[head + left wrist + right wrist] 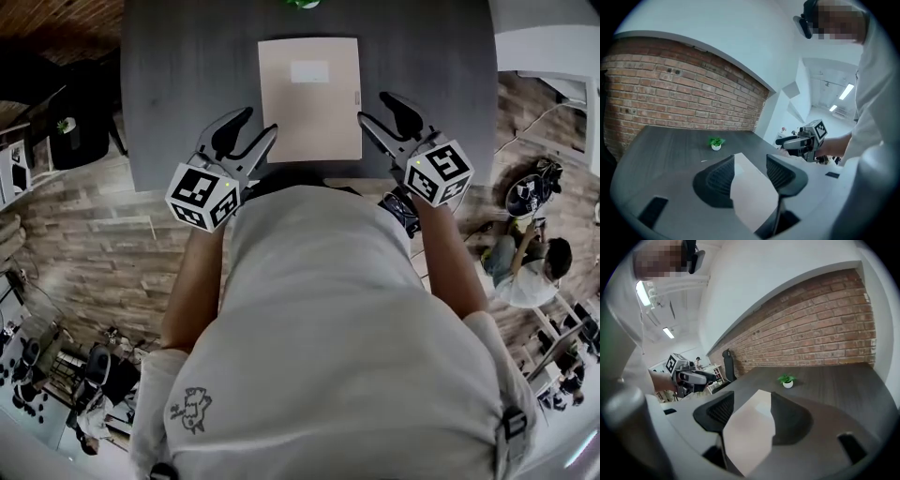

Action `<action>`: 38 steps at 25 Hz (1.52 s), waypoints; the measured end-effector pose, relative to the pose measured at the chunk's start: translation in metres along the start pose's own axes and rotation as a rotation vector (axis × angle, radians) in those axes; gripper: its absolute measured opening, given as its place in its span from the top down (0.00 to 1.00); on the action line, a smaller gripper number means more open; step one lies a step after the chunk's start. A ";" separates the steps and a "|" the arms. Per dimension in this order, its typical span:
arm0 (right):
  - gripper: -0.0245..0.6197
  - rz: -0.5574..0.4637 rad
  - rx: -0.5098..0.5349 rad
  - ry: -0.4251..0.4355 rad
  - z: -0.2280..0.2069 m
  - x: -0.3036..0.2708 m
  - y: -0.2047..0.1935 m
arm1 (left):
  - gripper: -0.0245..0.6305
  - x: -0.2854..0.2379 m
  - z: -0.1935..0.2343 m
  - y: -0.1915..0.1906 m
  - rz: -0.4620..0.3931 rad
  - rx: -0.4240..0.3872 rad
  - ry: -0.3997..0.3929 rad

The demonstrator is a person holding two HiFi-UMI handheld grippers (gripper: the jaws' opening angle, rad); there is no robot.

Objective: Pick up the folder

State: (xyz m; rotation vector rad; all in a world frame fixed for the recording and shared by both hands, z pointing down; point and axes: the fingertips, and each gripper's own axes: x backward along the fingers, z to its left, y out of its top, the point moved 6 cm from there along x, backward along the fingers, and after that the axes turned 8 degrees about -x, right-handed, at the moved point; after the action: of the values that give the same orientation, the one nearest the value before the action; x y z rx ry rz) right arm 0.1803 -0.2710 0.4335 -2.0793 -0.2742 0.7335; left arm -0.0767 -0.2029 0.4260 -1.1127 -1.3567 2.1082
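- Squarely in the middle of the dark counter (pixel 178 75) lies the beige folder (pixel 309 112), flat, closed, with its long sides running away from the person.
- On the folder's far half sits a pale label (pixel 309 71).
- Beyond the folder's far edge, well apart from it, stands a small potted plant (pixel 787 380) near the counter's far rim.
- At the folder's near left corner hovers the left gripper (pixel 255 124), its jaws spread wide. In the left gripper view that corner shows in the gap between them, with neither jaw pressing on it.
- Just off the folder's right edge hangs the right gripper (pixel 373 108), likewise released with its jaws well apart. The right gripper view shows the folder's near right corner in the gap, ungrasped.
- Both grippers point away from the person and angle inward toward the folder, one on each side.
- The folder rests wholly on the counter, and no edge of it is raised.
- Right of the folder, down off the counter, another person (pixel 527 272) sits on the wooden floor (pixel 84 234).
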 end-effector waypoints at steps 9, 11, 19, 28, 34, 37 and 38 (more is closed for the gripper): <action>0.55 0.126 -0.139 -0.049 -0.036 -0.028 -0.041 | 0.63 -0.035 0.020 -0.048 0.139 0.074 -0.041; 0.54 0.149 -0.177 -0.049 -0.043 -0.035 -0.049 | 0.62 -0.039 0.026 -0.059 0.162 0.112 -0.042; 0.54 0.240 -0.279 -0.096 -0.069 -0.047 -0.089 | 0.62 -0.056 0.047 -0.102 0.240 0.263 -0.037; 0.54 0.324 -0.360 -0.126 -0.090 -0.050 -0.122 | 0.62 -0.069 0.059 -0.136 0.307 0.330 -0.025; 0.54 0.366 -0.423 -0.118 -0.098 -0.051 -0.140 | 0.62 -0.077 0.055 -0.155 0.331 0.384 -0.030; 0.54 0.397 -0.447 -0.093 -0.098 -0.057 -0.146 | 0.62 -0.081 0.059 -0.160 0.335 0.393 -0.027; 0.54 0.408 -0.452 -0.085 -0.098 -0.059 -0.147 | 0.62 -0.082 0.061 -0.161 0.338 0.396 -0.025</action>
State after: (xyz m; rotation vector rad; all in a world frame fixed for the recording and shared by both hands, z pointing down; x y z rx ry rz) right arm 0.2026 -0.2784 0.6187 -2.5762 -0.0611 1.0830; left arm -0.0895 -0.2213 0.6153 -1.2068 -0.7442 2.4908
